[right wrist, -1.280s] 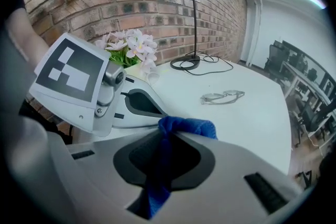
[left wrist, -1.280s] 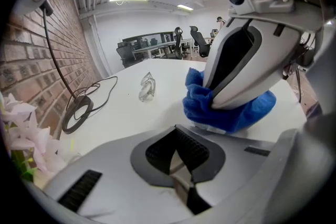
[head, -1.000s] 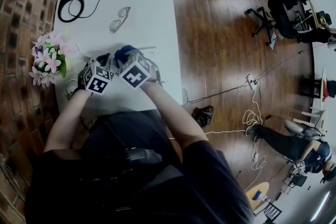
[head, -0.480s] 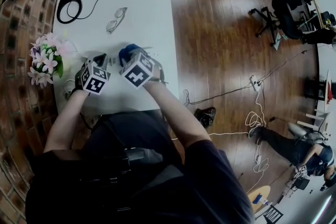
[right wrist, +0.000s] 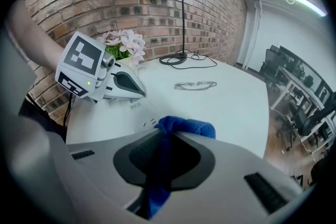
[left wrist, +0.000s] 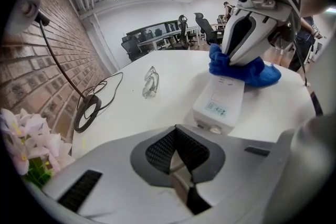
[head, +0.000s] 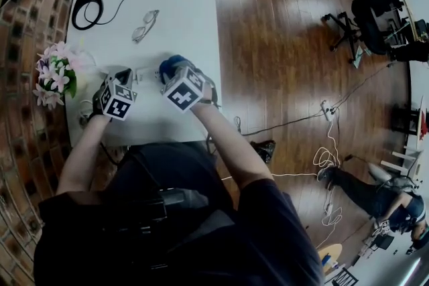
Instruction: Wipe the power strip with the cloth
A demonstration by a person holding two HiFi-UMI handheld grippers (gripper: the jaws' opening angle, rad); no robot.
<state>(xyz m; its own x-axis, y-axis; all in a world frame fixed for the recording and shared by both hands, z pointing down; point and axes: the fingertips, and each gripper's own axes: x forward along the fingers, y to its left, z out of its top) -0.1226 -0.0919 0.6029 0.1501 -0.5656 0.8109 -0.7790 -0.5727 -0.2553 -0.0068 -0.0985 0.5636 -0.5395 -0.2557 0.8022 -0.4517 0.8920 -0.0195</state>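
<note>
Power strip [left wrist: 220,105], white, blue cloth [left wrist: 260,73] atop

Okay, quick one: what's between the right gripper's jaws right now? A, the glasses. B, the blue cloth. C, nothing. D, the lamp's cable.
B: the right gripper view shows the right gripper with its jaws pinched on the blue cloth, while the glasses lie untouched farther off on the table.
</note>
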